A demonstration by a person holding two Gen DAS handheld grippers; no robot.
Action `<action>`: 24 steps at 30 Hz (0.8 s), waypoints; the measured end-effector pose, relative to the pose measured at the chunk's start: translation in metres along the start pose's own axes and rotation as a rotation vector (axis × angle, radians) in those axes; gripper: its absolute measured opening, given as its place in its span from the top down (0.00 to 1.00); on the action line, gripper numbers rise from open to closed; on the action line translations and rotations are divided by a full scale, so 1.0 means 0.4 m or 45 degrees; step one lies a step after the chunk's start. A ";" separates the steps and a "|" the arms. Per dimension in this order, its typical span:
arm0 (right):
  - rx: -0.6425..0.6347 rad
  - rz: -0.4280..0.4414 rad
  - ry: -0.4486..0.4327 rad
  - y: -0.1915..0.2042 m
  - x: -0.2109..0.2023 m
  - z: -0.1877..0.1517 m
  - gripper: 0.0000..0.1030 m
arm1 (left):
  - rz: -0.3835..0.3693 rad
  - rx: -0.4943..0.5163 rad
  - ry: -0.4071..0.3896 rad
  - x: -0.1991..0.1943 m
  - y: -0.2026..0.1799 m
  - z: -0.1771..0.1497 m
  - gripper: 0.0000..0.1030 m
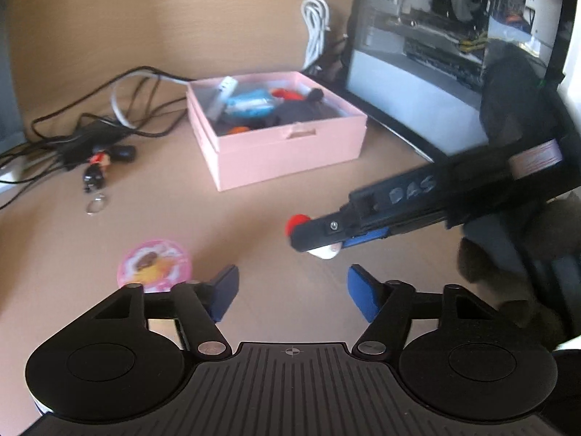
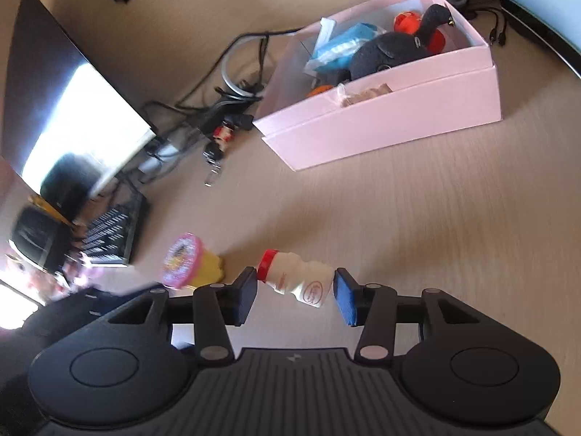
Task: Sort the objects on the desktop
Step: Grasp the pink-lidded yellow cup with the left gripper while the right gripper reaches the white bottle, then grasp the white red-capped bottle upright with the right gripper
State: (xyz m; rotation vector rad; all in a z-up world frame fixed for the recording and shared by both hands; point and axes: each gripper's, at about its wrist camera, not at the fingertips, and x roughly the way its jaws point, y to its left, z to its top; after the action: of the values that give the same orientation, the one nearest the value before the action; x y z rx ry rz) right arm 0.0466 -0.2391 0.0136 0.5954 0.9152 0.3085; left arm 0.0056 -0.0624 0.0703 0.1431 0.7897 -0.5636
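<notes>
A small white yogurt bottle with a red cap (image 2: pixel 296 281) lies between the blue pads of my right gripper (image 2: pixel 295 292), whose jaws stand around it; it also shows in the left wrist view (image 1: pixel 297 223) under the right gripper (image 1: pixel 319 236). A pink-lidded yellow pudding cup (image 2: pixel 189 265) stands to its left, also in the left wrist view (image 1: pixel 154 265). The pink box (image 1: pixel 283 145) holds a black plush, blue packet and red items; it also shows in the right wrist view (image 2: pixel 392 120). My left gripper (image 1: pixel 292 292) is open and empty above the desk.
A keychain figure (image 1: pixel 96 170) and tangled black cables (image 1: pixel 83 130) lie left of the box. A PC case (image 1: pixel 454 36) stands at the right back. A monitor (image 2: pixel 69 101) and a keyboard (image 2: pixel 112 229) are at the left in the right wrist view.
</notes>
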 end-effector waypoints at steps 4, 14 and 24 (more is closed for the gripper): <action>0.012 0.092 0.016 0.011 -0.019 -0.006 0.55 | -0.056 -0.112 0.015 0.021 0.003 0.000 0.40; -0.032 0.145 0.057 0.043 -0.027 -0.032 0.54 | -0.089 -0.168 0.008 0.025 -0.001 -0.005 0.52; -0.021 0.103 0.057 0.030 -0.031 -0.047 0.47 | 0.027 -0.057 0.042 0.047 -0.018 -0.026 0.69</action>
State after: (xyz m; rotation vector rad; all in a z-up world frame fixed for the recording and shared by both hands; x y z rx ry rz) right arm 0.0243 -0.2290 0.0201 0.6131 0.9324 0.4031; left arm 0.0058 -0.0732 0.0503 0.1193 0.8312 -0.5242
